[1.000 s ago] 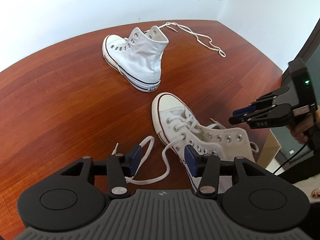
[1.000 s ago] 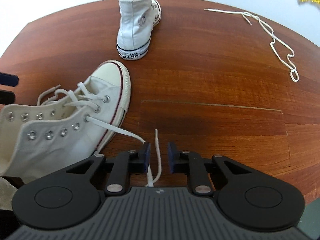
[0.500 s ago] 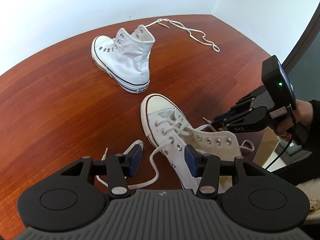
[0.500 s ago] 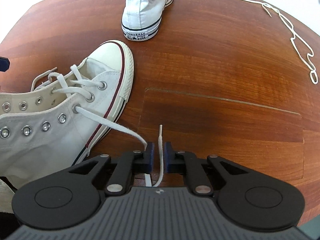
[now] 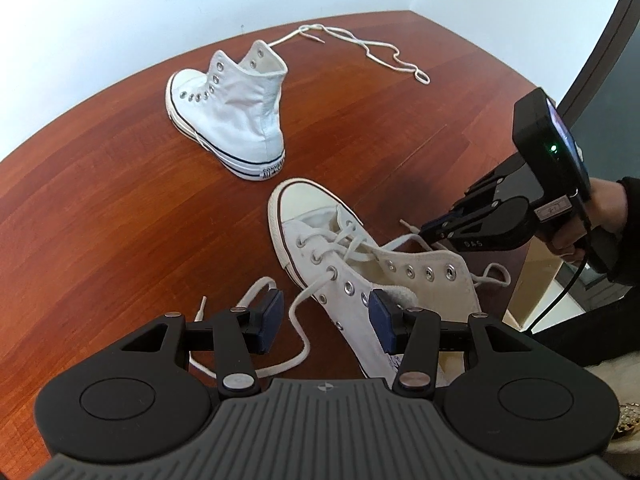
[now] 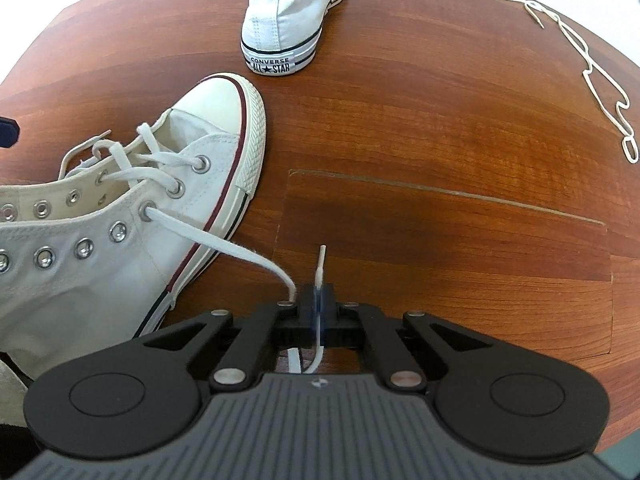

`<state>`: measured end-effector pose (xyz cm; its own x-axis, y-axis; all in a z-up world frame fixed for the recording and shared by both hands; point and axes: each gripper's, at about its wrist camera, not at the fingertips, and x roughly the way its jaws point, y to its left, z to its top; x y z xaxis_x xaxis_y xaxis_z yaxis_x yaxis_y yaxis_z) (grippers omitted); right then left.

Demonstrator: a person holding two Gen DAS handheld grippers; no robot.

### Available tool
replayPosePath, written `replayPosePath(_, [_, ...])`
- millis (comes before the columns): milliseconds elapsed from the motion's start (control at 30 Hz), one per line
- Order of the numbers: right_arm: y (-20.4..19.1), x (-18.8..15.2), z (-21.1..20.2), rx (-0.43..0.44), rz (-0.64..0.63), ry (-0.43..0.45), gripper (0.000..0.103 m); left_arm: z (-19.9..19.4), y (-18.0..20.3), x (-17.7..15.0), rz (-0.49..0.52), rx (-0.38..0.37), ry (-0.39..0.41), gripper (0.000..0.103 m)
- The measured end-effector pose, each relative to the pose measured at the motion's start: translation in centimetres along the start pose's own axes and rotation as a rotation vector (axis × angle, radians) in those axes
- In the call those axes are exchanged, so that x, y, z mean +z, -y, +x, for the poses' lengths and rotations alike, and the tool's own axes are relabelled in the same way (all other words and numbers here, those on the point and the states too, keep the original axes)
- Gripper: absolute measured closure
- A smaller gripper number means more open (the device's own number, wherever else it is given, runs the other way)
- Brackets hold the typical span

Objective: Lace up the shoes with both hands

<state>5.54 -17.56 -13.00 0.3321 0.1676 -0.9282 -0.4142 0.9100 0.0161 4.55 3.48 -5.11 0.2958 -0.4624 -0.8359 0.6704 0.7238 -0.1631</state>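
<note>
Right gripper (image 6: 319, 307) clamped on flat lace tip (image 6: 321, 260); left gripper (image 5: 326, 318) wide, empty. Canvas high-top (image 6: 280, 12) heel: "CONVERSE ALL STAR".

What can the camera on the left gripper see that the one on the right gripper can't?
Only the left view shows the person's hand holding the right gripper, and the open left gripper above a slack lace loop. Only the right view shows the lace tip pinched in the closed right gripper. Both show the near shoe, the far shoe, the loose lace and the wooden table.
</note>
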Motion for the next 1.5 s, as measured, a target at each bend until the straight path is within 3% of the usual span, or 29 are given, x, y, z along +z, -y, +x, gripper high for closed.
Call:
replayPosePath(333, [-0.5,0.5,-3.6,-0.004,0.004,0.086,0.102,0.4,0.4,0.0,0.008,-0.001,-0.009,0.053])
replayPosePath(633, [-1.3,2.0,-6.9,0.0,-0.018,0.174,0.102,-1.0,0.5,0.6,-0.009,-0.059,0.089,0.053])
replayPosePath(933, [-4.0,3.8,-8.7,0.063,-0.082,0.224,0.102,-0.2,1.5,0.7,0.037,-0.043,0.045,0.053])
replayPosePath(1033, [-5.5,4.5,-8.7,0.097,-0.123,0.23,0.102,-0.2,1.1,0.6,0.028,-0.037,0.042,0.053])
replayPosePath(1233, [-7.9,5.4,-8.0,0.143,-0.179,0.225,0.102,-1.8,1.4,0.6,0.054,-0.089,0.136,0.053])
replayPosePath(1500, [-9.0,5.8,-7.1,0.169,-0.211,0.202,0.102,-1.1,2.4,0.7,0.099,-0.065,0.088,0.049])
